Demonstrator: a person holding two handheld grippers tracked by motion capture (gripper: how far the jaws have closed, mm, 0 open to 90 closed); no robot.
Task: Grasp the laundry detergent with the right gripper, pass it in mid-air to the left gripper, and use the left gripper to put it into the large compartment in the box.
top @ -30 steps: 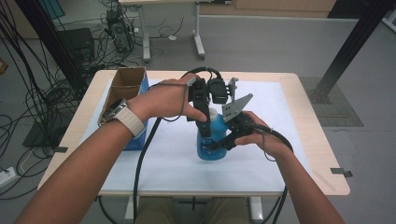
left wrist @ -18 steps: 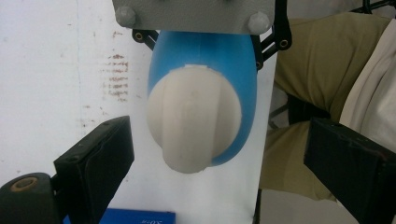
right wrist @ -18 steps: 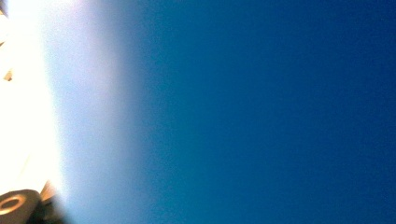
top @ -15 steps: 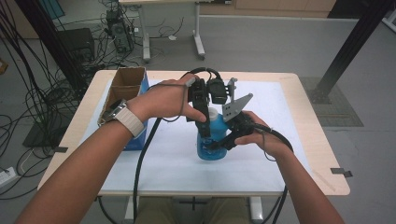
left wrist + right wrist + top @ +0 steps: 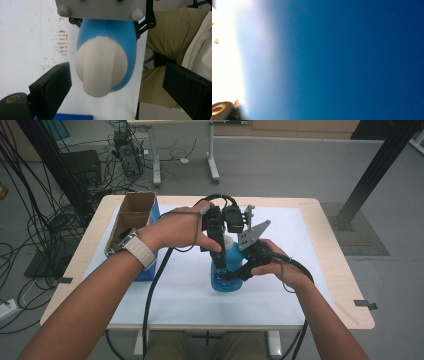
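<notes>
A blue bottle (image 5: 222, 285) with a white cap (image 5: 228, 241) stands upright on the white mat (image 5: 175, 295) near the table's middle. My right gripper (image 5: 231, 276) comes in from the right and is shut on the bottle's lower body; in the right gripper view the blue wall (image 5: 349, 60) is pressed up close and blurred. My left gripper (image 5: 225, 252) reaches down over the bottle from above. In the left gripper view the cap (image 5: 101, 67) sits between the wide-open jaws of my left gripper (image 5: 117, 75), with a gap on each side.
An open cardboard box (image 5: 131, 220) stands at the table's left edge, with a blue box (image 5: 150, 270) beside it. The wooden table (image 5: 345, 285) shows bare rims around the mat. Cables and another table's legs (image 5: 212, 167) lie on the floor behind.
</notes>
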